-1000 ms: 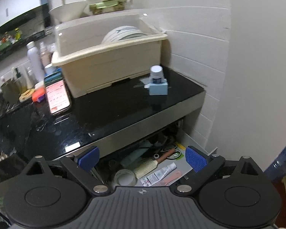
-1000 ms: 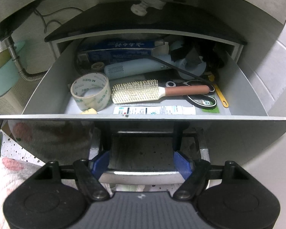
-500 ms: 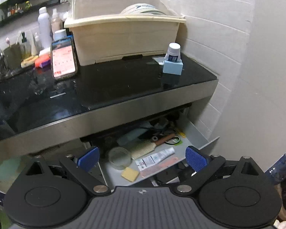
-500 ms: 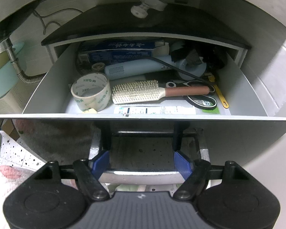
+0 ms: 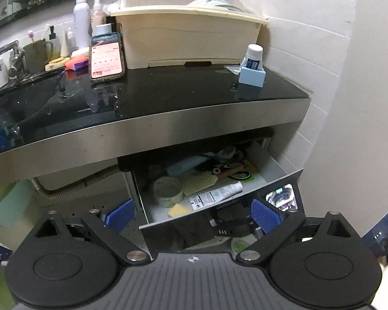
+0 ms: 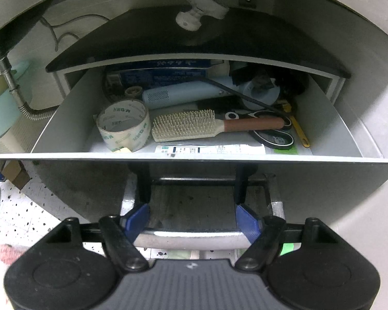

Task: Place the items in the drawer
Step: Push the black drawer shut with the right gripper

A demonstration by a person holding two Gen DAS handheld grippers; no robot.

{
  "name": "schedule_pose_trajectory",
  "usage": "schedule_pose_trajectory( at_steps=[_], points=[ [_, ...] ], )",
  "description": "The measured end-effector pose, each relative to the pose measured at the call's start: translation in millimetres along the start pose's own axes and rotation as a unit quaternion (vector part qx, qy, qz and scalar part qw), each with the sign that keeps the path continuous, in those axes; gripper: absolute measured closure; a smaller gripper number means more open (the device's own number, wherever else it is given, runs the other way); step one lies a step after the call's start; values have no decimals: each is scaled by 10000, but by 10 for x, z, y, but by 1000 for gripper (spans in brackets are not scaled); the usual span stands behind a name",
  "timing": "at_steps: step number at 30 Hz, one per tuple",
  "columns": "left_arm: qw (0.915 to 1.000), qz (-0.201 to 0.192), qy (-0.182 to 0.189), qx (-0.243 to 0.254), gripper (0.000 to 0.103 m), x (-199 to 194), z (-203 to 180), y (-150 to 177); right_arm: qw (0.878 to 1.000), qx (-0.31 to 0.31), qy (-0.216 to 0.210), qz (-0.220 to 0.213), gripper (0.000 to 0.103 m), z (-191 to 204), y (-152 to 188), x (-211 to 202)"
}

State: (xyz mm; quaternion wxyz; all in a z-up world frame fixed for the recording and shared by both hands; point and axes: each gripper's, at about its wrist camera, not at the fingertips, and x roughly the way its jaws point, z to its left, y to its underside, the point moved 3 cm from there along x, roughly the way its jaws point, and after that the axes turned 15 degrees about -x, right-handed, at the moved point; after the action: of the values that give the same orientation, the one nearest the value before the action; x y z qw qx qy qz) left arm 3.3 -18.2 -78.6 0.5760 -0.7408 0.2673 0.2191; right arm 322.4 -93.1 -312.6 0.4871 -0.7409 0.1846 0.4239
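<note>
The grey drawer (image 6: 194,158) under the black counter (image 5: 168,90) stands pulled out. It holds a tape roll (image 6: 124,126), a hairbrush (image 6: 194,125), a white tube (image 6: 212,149), scissors and a light blue device. My right gripper (image 6: 192,219) is open, its blue pads just above the silver drawer handle (image 6: 191,239), nothing clamped. My left gripper (image 5: 191,213) is open and empty in front of the drawer (image 5: 266,162), above its front left corner. A small light blue box with a white bottle (image 5: 252,73) sits on the counter's right end.
A cream dish bin (image 5: 186,38) fills the counter's back, with a lit phone (image 5: 106,56) leaning at its left and bottles beyond. A tiled wall closes the right side. A corrugated pipe (image 5: 72,183) runs under the counter left of the drawer.
My left gripper has pulled back and dropped lower, so the open drawer now shows below the counter edge. The right gripper has stayed at the handle, and the drawer contents have not moved.
</note>
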Motion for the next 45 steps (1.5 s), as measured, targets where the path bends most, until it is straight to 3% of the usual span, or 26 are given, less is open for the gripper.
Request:
schedule_pose_trajectory(
  at_steps=[11, 23, 26, 35, 45],
  points=[
    [9999, -101, -34, 8, 5, -33, 92, 291, 10000, 12, 6, -3, 28, -10, -68, 63],
    [9942, -849, -598, 264, 5, -223, 262, 387, 10000, 24, -2, 28, 28, 18, 33, -17],
    [9957, -797, -431, 197, 4, -266, 310, 405, 10000, 23, -4, 27, 28, 20, 47, -27],
    [9975, -243, -245, -612, 4, -144, 550, 404, 10000, 14, -10, 56, 28, 27, 72, -65],
    [9968, -529, -558, -225, 4, -171, 523, 444, 9999, 29, 57, -79, 28, 67, 204, -178]
  ],
)
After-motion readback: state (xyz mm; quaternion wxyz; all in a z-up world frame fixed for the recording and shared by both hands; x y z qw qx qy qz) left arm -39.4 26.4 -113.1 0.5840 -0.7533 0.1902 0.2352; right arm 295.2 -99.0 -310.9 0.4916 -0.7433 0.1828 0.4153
